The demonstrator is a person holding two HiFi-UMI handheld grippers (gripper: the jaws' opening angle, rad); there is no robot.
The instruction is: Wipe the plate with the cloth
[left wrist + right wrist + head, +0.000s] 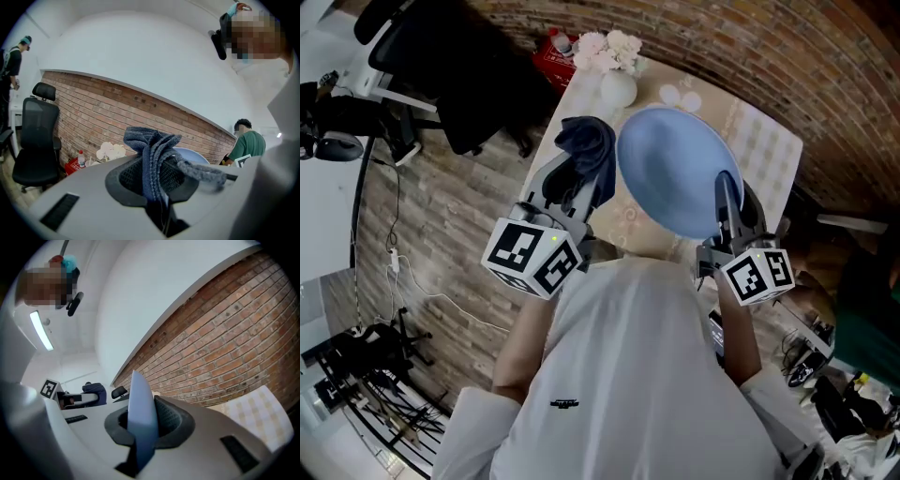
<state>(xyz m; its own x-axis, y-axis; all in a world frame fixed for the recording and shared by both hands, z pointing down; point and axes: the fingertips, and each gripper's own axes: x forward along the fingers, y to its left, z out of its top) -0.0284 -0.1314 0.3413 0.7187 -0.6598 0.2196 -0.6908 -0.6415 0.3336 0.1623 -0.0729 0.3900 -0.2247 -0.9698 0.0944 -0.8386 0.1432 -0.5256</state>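
Head view first: what has the left gripper point(574, 192) got?

Its jaws are closed on the dark blue cloth point(589, 150), which stands up in a bunch above them, just beside the left rim of the plate point(675, 169).

Does the left gripper view agree?

Yes. The cloth rises from between the two jaws and one strand flops over to the right. A sliver of the blue plate shows behind it.

Where is the plate itself?

It is held up off the table point(773, 141) and tilted, with its pale blue face turned toward the camera. The right gripper point(729, 204) pinches its lower right rim.

And the right gripper view?

The plate's edge runs straight up between the jaws, which are clamped on it from both sides. There is a brick wall behind, and a checked tablecloth point(262, 413) low at the right.

Is the cloth touching the plate?

In the head view they sit right next to each other, but I cannot tell whether they touch.

Anything else around?

A white vase point(619, 90) with pale flowers point(609, 47) stands at the far end of the table, beyond the plate. A red thing point(551, 52) sits beside the flowers, too small to identify. A black office chair point(450, 56) stands on the wooden floor to the left
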